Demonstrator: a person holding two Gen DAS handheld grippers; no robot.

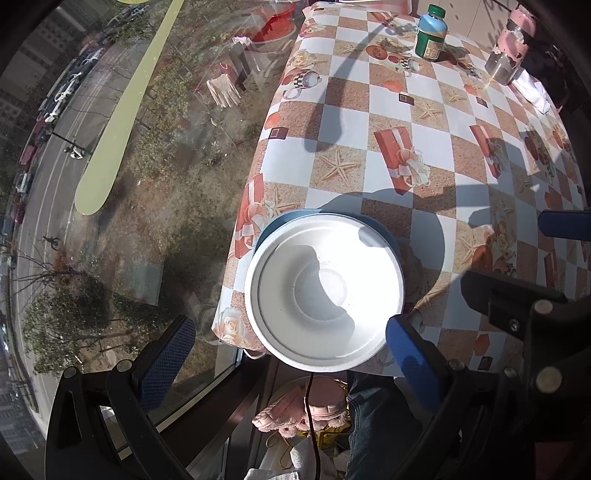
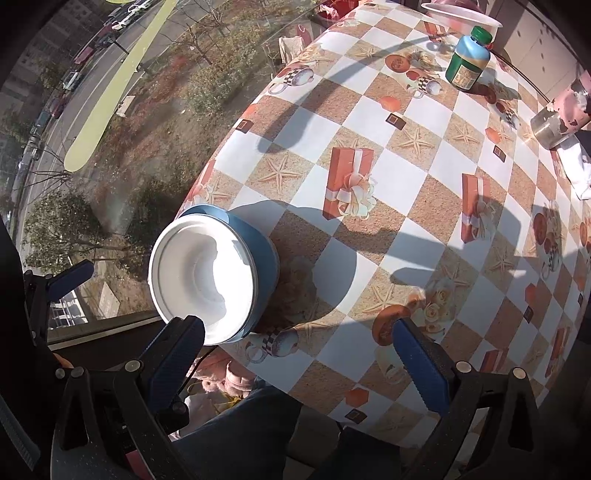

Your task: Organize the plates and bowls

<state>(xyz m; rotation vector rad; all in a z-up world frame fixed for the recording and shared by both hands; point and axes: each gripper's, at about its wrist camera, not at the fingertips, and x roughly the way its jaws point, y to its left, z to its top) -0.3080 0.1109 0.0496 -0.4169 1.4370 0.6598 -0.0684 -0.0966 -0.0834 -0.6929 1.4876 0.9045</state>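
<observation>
A white bowl [image 1: 325, 291] sits nested inside a blue bowl [image 1: 384, 230] at the near left corner of the table. My left gripper [image 1: 288, 350] is open and hangs just in front of the stack, its right fingertip over the white rim. In the right wrist view the same white bowl [image 2: 203, 273] and blue bowl [image 2: 266, 258] lie to the left. My right gripper [image 2: 299, 347] is open with nothing held, and its left finger overlaps the white bowl's near rim. A white and pink dish [image 2: 461, 16] rests at the far table edge.
The table [image 2: 388, 166] wears a checked cloth. A green bottle [image 1: 430, 33], a pink flask [image 1: 509, 44] and a white cloth [image 1: 532, 88] stand at its far right. A window pane [image 1: 129, 184] borders the left edge. A person's jeans leg [image 2: 251, 424] is below.
</observation>
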